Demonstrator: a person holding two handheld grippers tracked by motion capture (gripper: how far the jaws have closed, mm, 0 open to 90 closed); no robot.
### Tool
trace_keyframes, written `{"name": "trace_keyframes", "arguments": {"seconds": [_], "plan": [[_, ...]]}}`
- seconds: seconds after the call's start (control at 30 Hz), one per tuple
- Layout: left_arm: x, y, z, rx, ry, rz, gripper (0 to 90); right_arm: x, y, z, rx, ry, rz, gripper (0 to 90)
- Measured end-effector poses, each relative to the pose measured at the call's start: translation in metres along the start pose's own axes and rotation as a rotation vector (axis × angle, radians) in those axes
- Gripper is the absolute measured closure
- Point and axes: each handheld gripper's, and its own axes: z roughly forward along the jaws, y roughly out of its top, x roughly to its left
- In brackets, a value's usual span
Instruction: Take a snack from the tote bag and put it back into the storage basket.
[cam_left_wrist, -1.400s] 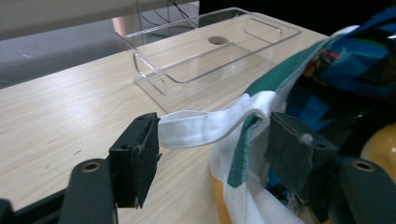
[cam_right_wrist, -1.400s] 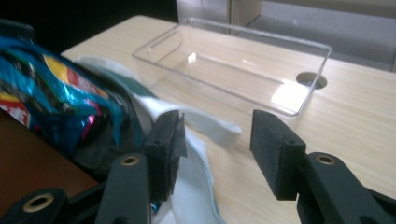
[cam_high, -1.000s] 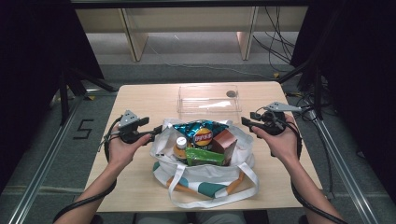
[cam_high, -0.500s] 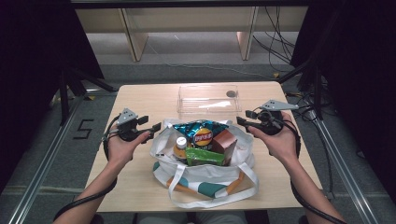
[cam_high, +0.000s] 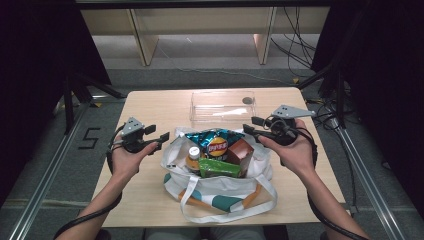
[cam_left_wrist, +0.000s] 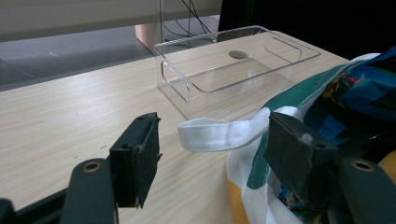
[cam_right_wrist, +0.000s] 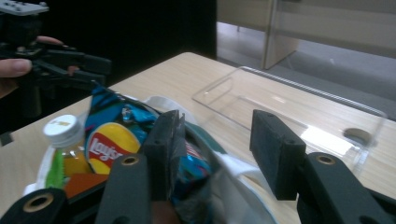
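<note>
**White cloth bag still full, clear tray still empty**

White cloth is what the work turns on: a tote bag (cam_high: 220, 187) lies near the front edge of the wooden table (cam_high: 150, 107), and the job in hand is judged to be unpacking it into the clear plastic tray (cam_high: 222, 106) just behind it.

At the left, the left gripper (cam_high: 161, 136) is held level beside the bag's left rim. Its jaws stand wide apart, having just closed a little, and nothing is gripped. In the left gripper view a white handle loop (cam_left_wrist: 219, 133) hangs between the pads without being pressed.

In the middle, the bag is packed: an orange bottle (cam_high: 193, 156), a blue crisp packet (cam_high: 215, 144), a green packet (cam_high: 220, 167) and a brown carton (cam_high: 240, 151) are all seen inside. Nothing has been put into the tray, so the whole of the unpacking appears to be left.

At the right, the right gripper (cam_high: 251, 125) is held over the bag's right rim. Its jaws are roughly half open and empty; in the right gripper view the crisp packet lies just beyond the left jaw.

Bare table is left on both sides of the bag. The tray's near wall stands close behind the rim, so lifted goods are judged to need raising clear of it. The bag's straps reach almost to the front edge.
</note>
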Motion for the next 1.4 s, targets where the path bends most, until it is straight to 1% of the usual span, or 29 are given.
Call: {"name": "trace_keyframes", "arguments": {"seconds": [0.07,0.13,0.17,0.23,0.3,0.33,0.37,0.4,0.43,0.5,0.53,0.57,0.6,0.63,0.67,0.7,0.73,0.77,0.8,0.83,0.9,1.07,1.13,1.2,1.23,1.27,1.3,1.33,1.4], "plan": [[0.001,-0.001,0.000,0.001,0.000,-0.005,34.0,0.005,0.003,0.005,0.027,0.040,-0.012,53.1],[-0.001,-0.002,0.001,0.002,-0.001,-0.018,33.9,0.006,0.004,0.007,0.032,0.049,-0.015,52.9],[0.000,-0.001,0.001,-0.002,0.000,-0.007,34.1,0.009,0.006,0.012,0.058,0.082,-0.004,52.3],[0.000,-0.002,0.002,-0.004,-0.001,-0.014,34.0,0.013,0.007,0.013,0.077,0.091,0.004,52.3],[0.000,-0.001,0.003,-0.007,-0.003,-0.005,33.9,0.012,0.007,0.015,0.094,0.101,-0.013,52.2],[0.000,-0.001,0.003,-0.007,-0.003,-0.005,33.9,0.012,0.007,0.015,0.094,0.101,-0.013,52.2],[-0.001,0.000,0.003,-0.006,-0.003,-0.010,33.9,0.012,0.006,0.018,0.094,0.104,-0.032,52.4],[-0.001,0.000,0.003,-0.004,-0.004,-0.005,34.0,0.012,0.005,0.020,0.119,0.108,-0.013,54.7],[-0.002,-0.001,0.003,-0.003,-0.005,-0.006,34.0,0.009,0.005,0.022,0.124,0.104,-0.045,56.2],[-0.002,-0.001,0.003,0.000,-0.007,-0.001,34.0,0.009,0.006,0.022,0.144,0.095,-0.040,57.9],[-0.002,-0.002,0.003,0.002,-0.008,-0.001,34.0,0.008,0.007,0.023,0.151,0.110,-0.042,60.2],[-0.003,-0.002,0.003,0.003,-0.006,-0.007,33.9,0.008,0.007,0.024,0.152,0.111,-0.020,61.6],[-0.002,-0.002,0.003,0.003,-0.005,0.003,34.0,0.007,0.008,0.025,0.173,0.124,-0.017,62.7],[-0.002,-0.002,0.003,0.001,-0.006,0.001,33.9,0.004,0.010,0.029,0.175,0.131,-0.037,64.2],[-0.002,-0.002,0.003,0.001,-0.006,0.001,33.9,0.004,0.010,0.029,0.175,0.131,-0.037,64.2],[-0.002,-0.001,0.003,0.000,-0.006,0.003,33.9,0.004,0.011,0.029,0.186,0.130,-0.008,64.9],[-0.002,-0.001,0.003,-0.001,-0.005,0.000,34.0,0.002,0.012,0.031,0.186,0.142,-0.032,65.4],[-0.002,-0.001,0.003,-0.003,-0.003,0.003,34.1,0.002,0.013,0.031,0.209,0.128,-0.019,66.5],[-0.001,-0.001,0.003,-0.003,-0.002,0.011,34.1,0.000,0.013,0.032,0.205,0.117,-0.042,67.1],[-0.001,-0.002,0.004,-0.003,-0.001,-0.005,34.1,-0.001,0.013,0.033,0.231,0.115,-0.019,68.7],[-0.001,-0.002,0.004,-0.003,-0.001,-0.001,34.1,-0.002,0.011,0.035,0.247,0.110,-0.026,71.0],[-0.001,-0.002,0.003,-0.006,0.002,-0.008,34.1,-0.004,0.007,0.038,0.240,0.124,-0.014,73.6],[0.001,-0.002,0.003,-0.005,0.005,0.011,34.1,-0.007,0.007,0.039,0.245,0.120,-0.003,77.3],[0.000,-0.003,0.003,-0.006,0.002,-0.005,34.1,-0.007,0.006,0.039,0.247,0.118,-0.001,78.2],[0.000,-0.003,0.003,-0.004,0.005,-0.004,34.1,-0.011,0.006,0.039,0.232,0.106,-0.019,79.8],[0.001,-0.002,0.003,-0.004,0.006,0.013,34.1,-0.011,0.006,0.039,0.232,0.106,-0.019,79.8],[0.002,-0.002,0.002,-0.005,0.007,0.014,34.1,-0.010,0.005,0.039,0.231,0.100,-0.007,80.2],[0.002,-0.002,0.002,-0.005,0.008,0.016,34.1,-0.009,0.003,0.039,0.213,0.087,-0.027,80.3],[0.002,-0.002,0.002,-0.007,0.009,0.023,34.1,-0.008,0.003,0.040,0.212,0.088,-0.026,80.9]]}}
